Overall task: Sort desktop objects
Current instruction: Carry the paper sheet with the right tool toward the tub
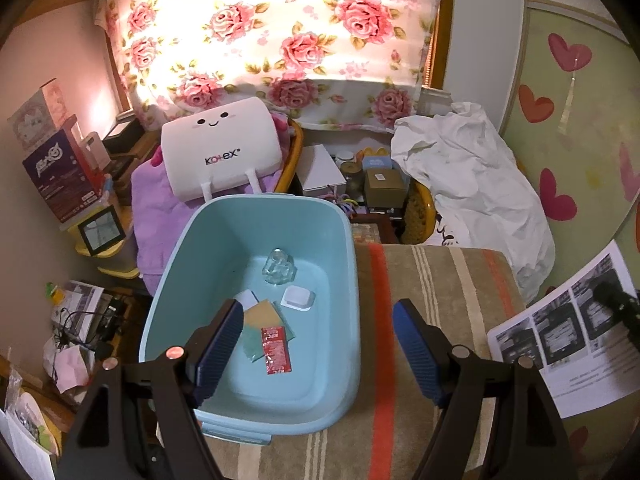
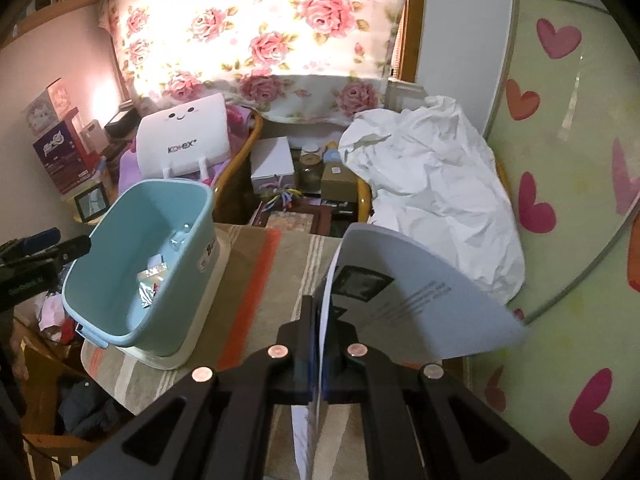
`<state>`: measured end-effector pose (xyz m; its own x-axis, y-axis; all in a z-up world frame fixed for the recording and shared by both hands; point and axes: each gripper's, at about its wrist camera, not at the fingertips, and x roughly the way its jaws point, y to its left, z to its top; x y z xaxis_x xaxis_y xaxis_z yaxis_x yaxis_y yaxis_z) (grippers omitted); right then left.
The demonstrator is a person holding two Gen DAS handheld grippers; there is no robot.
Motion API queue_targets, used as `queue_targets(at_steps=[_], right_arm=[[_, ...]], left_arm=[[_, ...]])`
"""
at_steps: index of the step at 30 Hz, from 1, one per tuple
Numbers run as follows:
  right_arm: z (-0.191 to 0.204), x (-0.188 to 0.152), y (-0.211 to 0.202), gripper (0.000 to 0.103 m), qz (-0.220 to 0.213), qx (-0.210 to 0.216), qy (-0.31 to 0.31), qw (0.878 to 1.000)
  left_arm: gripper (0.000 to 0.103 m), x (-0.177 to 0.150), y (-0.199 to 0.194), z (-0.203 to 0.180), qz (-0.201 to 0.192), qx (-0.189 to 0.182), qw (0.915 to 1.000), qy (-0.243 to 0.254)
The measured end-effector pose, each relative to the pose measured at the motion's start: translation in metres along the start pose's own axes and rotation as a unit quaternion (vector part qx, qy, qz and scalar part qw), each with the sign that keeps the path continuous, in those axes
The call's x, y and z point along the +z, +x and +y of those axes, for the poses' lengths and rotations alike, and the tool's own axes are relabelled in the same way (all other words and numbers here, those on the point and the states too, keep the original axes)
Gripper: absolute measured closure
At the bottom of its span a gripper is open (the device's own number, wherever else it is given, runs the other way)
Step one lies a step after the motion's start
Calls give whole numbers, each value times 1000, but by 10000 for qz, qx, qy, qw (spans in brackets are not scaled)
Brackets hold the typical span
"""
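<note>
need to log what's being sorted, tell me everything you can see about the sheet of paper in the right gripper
The sheet of paper is white, printed on one side with dark picture blocks and lines of small text. The right gripper is shut on its lower edge, so it stands on edge and curls over to the right above the striped cloth. In the left wrist view it sits right of the blue tub.
</note>
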<state>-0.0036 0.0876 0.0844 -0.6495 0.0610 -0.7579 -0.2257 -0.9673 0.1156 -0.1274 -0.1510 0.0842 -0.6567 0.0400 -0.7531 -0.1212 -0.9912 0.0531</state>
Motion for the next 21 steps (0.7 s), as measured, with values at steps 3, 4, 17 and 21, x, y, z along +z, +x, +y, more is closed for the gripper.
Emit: queue_targets(at_steps=[3, 4, 17, 21], right_arm=[[3, 3, -5, 103, -38, -110, -62, 9999], [4, 3, -6, 103, -53, -142, -81, 9999], [25, 12, -18, 103, -238, -418, -173, 9987], [40, 17, -19, 103, -287, -373, -268, 9985]], left_arm=[[23, 0, 0, 1, -13, -48, 10000, 11], [23, 1, 0, 1, -17, -64, 10000, 14], [23, -2, -3, 21, -49, -64, 9999, -116], [23, -4, -3, 27, -18, -24, 9999, -137]])
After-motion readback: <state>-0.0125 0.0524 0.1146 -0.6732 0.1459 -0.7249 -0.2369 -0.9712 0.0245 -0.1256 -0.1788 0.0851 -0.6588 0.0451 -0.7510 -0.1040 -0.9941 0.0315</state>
